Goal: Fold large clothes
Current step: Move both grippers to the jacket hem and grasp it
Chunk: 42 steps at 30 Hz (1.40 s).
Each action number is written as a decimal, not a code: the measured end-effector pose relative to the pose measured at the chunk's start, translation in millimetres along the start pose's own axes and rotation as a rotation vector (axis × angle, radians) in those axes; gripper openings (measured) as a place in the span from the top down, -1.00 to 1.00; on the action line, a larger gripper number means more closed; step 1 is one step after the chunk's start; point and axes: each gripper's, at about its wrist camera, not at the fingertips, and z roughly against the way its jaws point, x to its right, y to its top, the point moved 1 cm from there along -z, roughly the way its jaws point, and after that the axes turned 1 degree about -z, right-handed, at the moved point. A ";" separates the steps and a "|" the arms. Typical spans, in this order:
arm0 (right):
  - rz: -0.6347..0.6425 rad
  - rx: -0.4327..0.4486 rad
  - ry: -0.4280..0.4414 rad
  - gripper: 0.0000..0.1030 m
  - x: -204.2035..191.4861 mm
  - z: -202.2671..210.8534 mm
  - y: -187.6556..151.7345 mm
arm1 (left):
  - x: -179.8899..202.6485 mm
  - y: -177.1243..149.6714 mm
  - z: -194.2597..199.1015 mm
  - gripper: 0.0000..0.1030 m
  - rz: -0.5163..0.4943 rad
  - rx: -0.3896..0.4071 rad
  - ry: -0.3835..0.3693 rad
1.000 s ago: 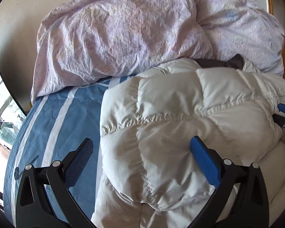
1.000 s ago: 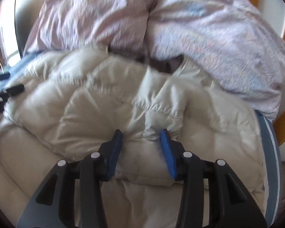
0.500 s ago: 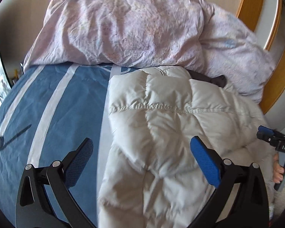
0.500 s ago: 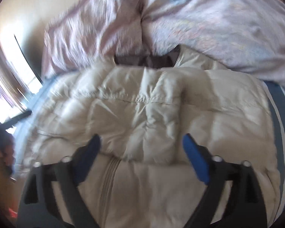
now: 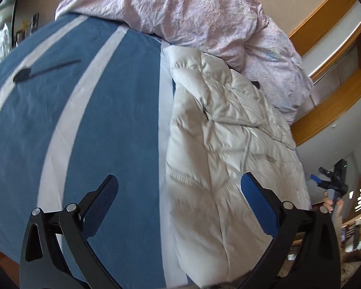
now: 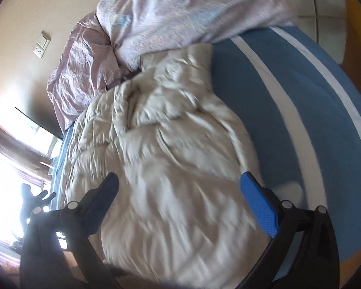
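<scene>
A cream quilted puffer jacket [image 5: 223, 144] lies folded into a long strip on the blue striped bed sheet [image 5: 84, 120]. My left gripper [image 5: 178, 179] is open above the jacket's left edge, its pads touching nothing. In the right wrist view the jacket [image 6: 168, 132] is motion-blurred. My right gripper [image 6: 179, 177] hovers over its near end with the jaws opening wide and no cloth pinched between them. That right gripper [image 5: 329, 185] also shows off the bed's right side, held by a hand. The left gripper [image 6: 39, 196] is a dark shape against the window.
A crumpled pink duvet [image 5: 192, 12] is heaped at the head of the bed, touching the jacket's far end. A wooden frame [image 5: 337, 96] runs along the right. A wall switch [image 6: 42, 44] and a bright window [image 6: 2, 180] are to the left. Blue sheet [image 6: 288, 120] lies beside the jacket.
The right gripper let go of the jacket fold and opened wide. Both grippers drew back and swung outward, so the jacket now sits toward the right in the left view.
</scene>
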 end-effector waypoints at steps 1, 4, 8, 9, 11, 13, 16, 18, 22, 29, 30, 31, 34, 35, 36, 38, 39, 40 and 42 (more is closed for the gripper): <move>-0.005 -0.012 0.012 -0.96 7.0 4.5 -5.3 | -1.1 -6.5 1.9 -0.97 0.010 -0.003 -0.015; -0.024 -0.025 -0.010 -0.96 25.8 13.4 -21.0 | -3.4 -18.9 3.7 -0.97 0.030 -0.018 -0.048; -0.084 -0.062 -0.029 -0.96 52.7 12.3 -39.7 | -3.2 -29.5 2.5 -0.97 0.045 -0.035 -0.083; -0.102 -0.074 -0.024 -0.96 58.2 9.7 -43.0 | -3.0 -31.6 0.9 -0.97 0.049 -0.042 -0.093; -0.140 -0.092 0.005 -0.92 69.6 4.2 -48.8 | -3.4 -35.7 -2.0 -0.95 0.058 -0.055 -0.108; -0.168 -0.105 0.051 -0.85 76.0 0.2 -51.9 | -2.2 -40.4 -6.9 -0.90 0.072 -0.079 -0.138; -0.189 -0.124 0.084 -0.81 80.5 -6.8 -53.8 | 1.6 -45.3 -12.7 -0.86 0.066 -0.098 -0.146; -0.183 -0.133 0.110 -0.75 80.2 -8.1 -54.5 | 4.9 -47.8 -14.3 -0.86 0.064 -0.109 -0.158; -0.174 -0.170 0.171 -0.62 76.2 -12.7 -58.5 | 9.3 -52.9 -18.0 -0.79 0.081 -0.150 -0.208; -0.126 -0.218 0.228 -0.55 61.4 -17.9 -70.7 | 19.5 -70.4 -18.5 -0.74 0.106 -0.193 -0.281; -0.123 -0.220 0.234 -0.55 60.0 -17.9 -72.2 | 21.0 -72.8 -17.9 -0.72 0.104 -0.195 -0.280; -0.123 -0.223 0.241 -0.54 60.2 -17.6 -73.4 | 22.2 -74.9 -17.4 -0.71 0.103 -0.193 -0.280; -0.125 -0.223 0.258 -0.51 59.2 -17.6 -76.8 | 24.4 -81.4 -17.2 -0.70 0.126 -0.186 -0.302; -0.126 -0.224 0.265 -0.48 58.3 -18.0 -78.1 | 25.1 -82.1 -17.0 -0.67 0.124 -0.180 -0.298; -0.124 -0.222 0.268 -0.45 57.6 -18.2 -78.9 | 23.7 -82.5 -16.5 -0.63 0.133 -0.175 -0.297; -0.125 -0.222 0.265 -0.34 57.3 -18.7 -79.4 | 20.1 -81.4 -17.8 -0.44 0.164 -0.170 -0.302; -0.129 -0.221 0.262 -0.26 56.7 -19.5 -80.0 | 18.3 -82.0 -17.6 -0.36 0.171 -0.169 -0.299; -0.131 -0.221 0.263 -0.21 56.8 -20.4 -80.9 | 16.4 -82.3 -17.5 -0.27 0.179 -0.169 -0.293; -0.135 -0.225 0.270 -0.09 58.8 -21.9 -83.2 | 13.2 -84.0 -17.1 -0.12 0.196 -0.166 -0.284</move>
